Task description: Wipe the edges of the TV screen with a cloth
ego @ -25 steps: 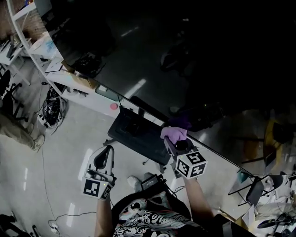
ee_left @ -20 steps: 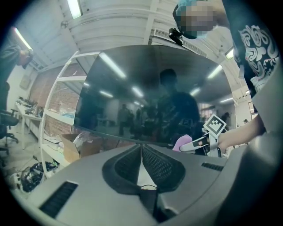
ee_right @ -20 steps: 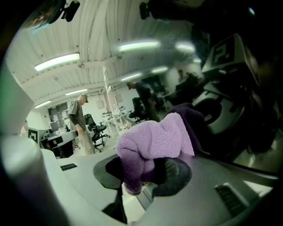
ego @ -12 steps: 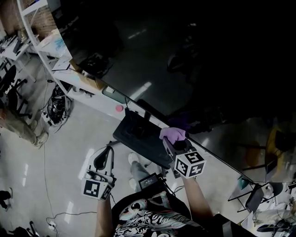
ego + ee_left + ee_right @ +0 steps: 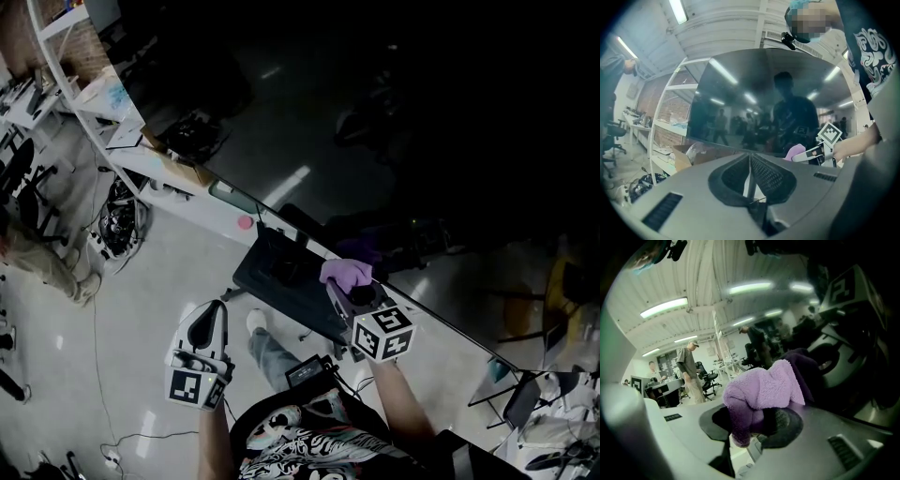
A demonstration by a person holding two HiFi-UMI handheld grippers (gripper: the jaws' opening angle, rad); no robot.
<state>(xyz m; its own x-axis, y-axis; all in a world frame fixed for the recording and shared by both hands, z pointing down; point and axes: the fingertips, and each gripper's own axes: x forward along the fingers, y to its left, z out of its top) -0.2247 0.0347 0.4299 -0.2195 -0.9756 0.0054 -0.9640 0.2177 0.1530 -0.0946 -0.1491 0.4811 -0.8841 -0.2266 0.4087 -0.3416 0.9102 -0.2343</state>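
A large dark TV screen (image 5: 394,112) fills the upper head view, its lower edge (image 5: 281,220) running diagonally down to the right. My right gripper (image 5: 339,279) is shut on a purple fluffy cloth (image 5: 346,272), which presses against that lower edge. In the right gripper view the cloth (image 5: 761,392) bulges out between the jaws, with its dark reflection beside it in the screen (image 5: 834,333). My left gripper (image 5: 208,322) hangs lower left, away from the TV, jaws together and holding nothing. In the left gripper view the screen (image 5: 768,103) stands ahead with the cloth (image 5: 797,151) at its bottom edge.
A black stand base (image 5: 286,281) sits under the TV. A white shelf (image 5: 141,164) with boxes and cables runs along the left. A person (image 5: 42,262) stands at the far left. Office chairs and clutter (image 5: 539,412) lie at lower right.
The right gripper and cloth have stayed on the screen's lower edge, shifting only slightly left. The view has shifted a little. The left gripper sits a bit lower in frame.
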